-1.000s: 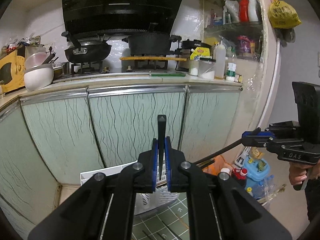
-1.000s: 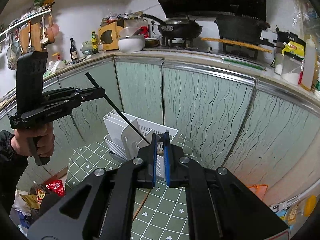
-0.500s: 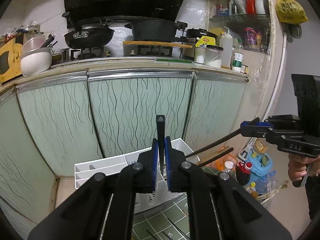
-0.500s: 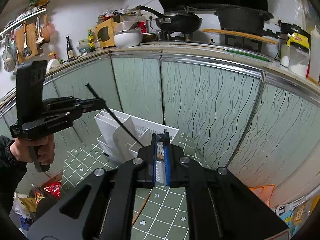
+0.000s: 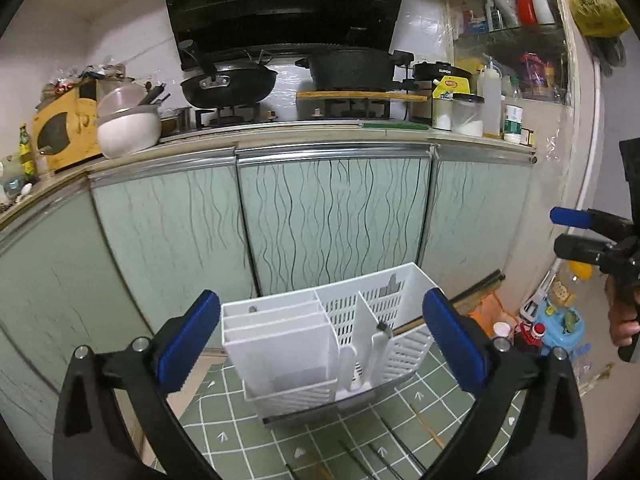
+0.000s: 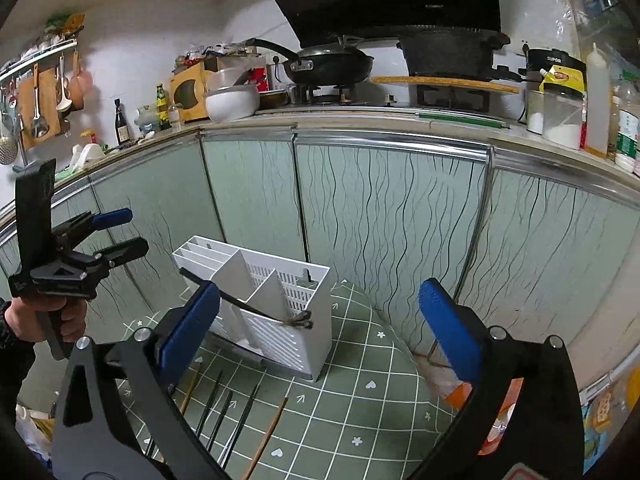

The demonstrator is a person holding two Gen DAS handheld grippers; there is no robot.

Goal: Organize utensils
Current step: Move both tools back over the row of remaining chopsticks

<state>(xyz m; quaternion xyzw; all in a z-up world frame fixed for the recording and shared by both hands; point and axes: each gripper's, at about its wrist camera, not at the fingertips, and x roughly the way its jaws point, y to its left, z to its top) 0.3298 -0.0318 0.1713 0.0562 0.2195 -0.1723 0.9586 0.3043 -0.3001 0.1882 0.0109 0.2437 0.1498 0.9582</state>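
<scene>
A white slotted utensil holder stands on a green grid mat. Two dark chopsticks lie slanted across its compartments, free of both grippers. My left gripper hovers just before the holder. Its jaws are opening wide and nothing is between its blue pads. My right gripper is also opening, above the mat on the holder's right, and it holds nothing. Several loose chopsticks lie on the mat in front.
Pale green cabinet doors stand close behind the holder, under a counter with pans and a white bowl. Bottles and toys crowd the floor at the right. A person's hand grips the left tool.
Both grippers were shut on a chopstick each and have now sprung open. The two chopsticks dropped into the holder. Both views have tilted down toward it.
</scene>
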